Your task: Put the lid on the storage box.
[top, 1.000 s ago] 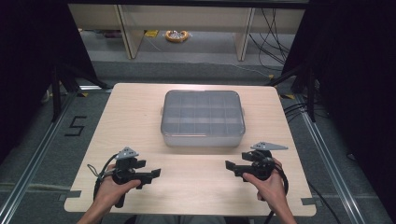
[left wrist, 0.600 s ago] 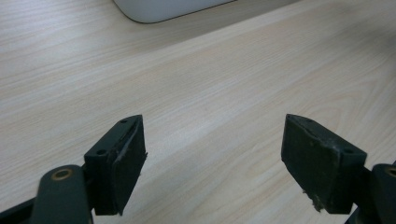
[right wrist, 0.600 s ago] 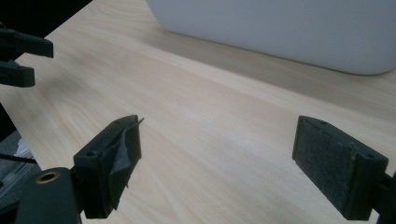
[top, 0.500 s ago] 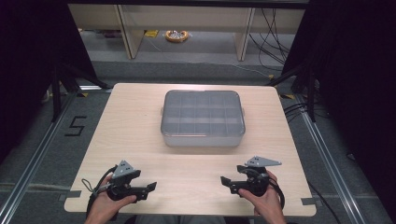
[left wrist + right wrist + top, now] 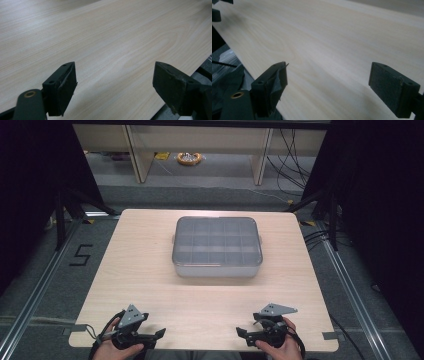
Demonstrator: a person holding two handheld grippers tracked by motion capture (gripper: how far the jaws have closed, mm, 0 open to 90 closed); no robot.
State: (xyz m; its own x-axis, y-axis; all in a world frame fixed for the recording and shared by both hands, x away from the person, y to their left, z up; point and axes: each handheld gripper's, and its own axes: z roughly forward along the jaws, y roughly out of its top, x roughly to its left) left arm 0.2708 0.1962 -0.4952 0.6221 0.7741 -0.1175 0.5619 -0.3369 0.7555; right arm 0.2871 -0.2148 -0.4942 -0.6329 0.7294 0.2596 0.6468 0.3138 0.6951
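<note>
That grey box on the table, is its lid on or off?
On: the lid lies flat over the box's compartments.

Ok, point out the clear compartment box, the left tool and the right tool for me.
compartment box (image 5: pixel 217 245), high view, middle of its clear lid.
left tool (image 5: pixel 159 334), high view, between its open fingertips.
right tool (image 5: pixel 241 333), high view, between its open fingertips.

The desk (image 5: pixel 150 270) is seen as pale, smooth wood-grain laminate with a soft sheen. The compartment box (image 5: pixel 217 245) is formed of translucent grey plastic. Matt black, scuffed pads (image 5: pixel 65 87) are borne by the left hand-held gripper (image 5: pixel 113 90).
</note>
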